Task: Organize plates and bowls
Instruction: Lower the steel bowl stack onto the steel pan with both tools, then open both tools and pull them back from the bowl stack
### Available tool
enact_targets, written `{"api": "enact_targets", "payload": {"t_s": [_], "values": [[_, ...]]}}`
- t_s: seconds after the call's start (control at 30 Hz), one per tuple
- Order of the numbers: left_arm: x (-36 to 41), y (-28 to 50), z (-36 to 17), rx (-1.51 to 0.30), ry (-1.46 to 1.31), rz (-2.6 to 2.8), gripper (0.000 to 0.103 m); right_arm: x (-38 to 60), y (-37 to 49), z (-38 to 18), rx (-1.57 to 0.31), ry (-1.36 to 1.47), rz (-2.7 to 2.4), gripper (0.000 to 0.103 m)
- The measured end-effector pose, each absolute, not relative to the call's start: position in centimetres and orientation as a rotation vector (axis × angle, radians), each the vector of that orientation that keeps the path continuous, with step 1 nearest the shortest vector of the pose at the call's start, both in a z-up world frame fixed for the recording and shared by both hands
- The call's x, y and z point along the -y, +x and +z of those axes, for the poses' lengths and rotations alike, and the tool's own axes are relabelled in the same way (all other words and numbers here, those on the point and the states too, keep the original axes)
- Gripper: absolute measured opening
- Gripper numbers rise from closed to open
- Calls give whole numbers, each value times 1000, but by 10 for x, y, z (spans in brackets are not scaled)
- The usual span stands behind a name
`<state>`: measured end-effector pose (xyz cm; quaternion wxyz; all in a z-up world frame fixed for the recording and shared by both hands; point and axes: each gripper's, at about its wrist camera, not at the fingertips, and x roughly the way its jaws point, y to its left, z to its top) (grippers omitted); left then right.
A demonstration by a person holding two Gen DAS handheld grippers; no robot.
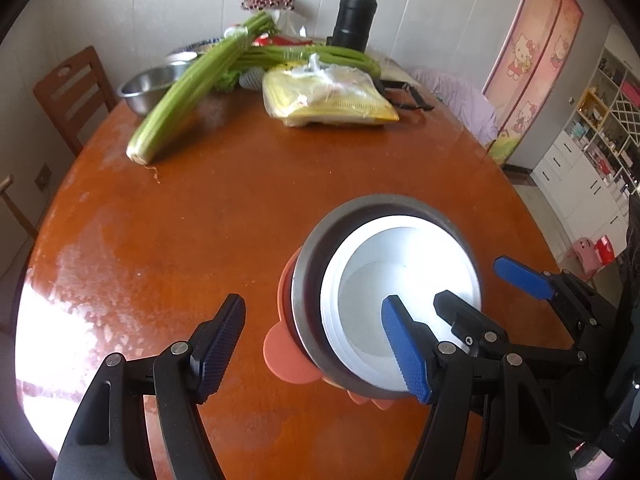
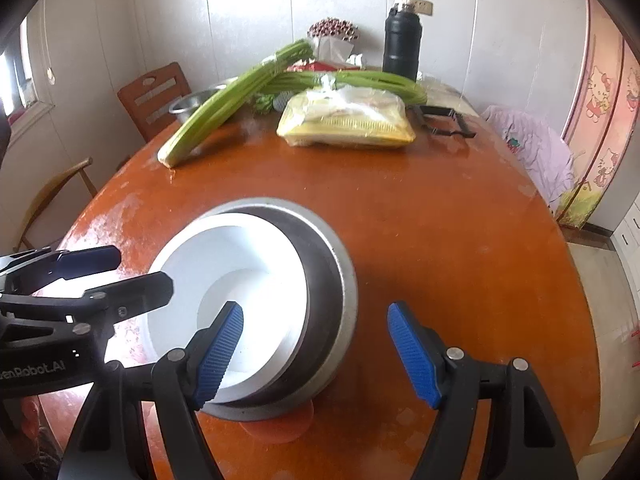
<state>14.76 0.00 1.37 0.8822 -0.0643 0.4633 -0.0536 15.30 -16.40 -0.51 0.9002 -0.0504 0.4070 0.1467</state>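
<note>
A white bowl sits nested in a steel bowl, which rests on an orange plate at the near side of the round wooden table. My left gripper hovers open over the stack's left rim, one pad above the white bowl and the other over bare table. My right gripper hovers open over the stack's right rim in the same way. Neither gripper holds anything.
At the far side lie celery stalks, a yellow plastic-wrapped pack, another steel bowl, a black flask and a black tool. A wooden chair stands at the far left.
</note>
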Motion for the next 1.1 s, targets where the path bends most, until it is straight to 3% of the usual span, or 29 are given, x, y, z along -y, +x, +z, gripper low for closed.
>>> {"api": "enact_targets", "payload": {"t_s": [0.57,1.1], "values": [[4,84,22,-866,-122,-71,73,183,95,15,-714,-63,282,78],[8,44,-13,-886,-115,-37,73,193,47,-19,-730,-77,232,82]]}}
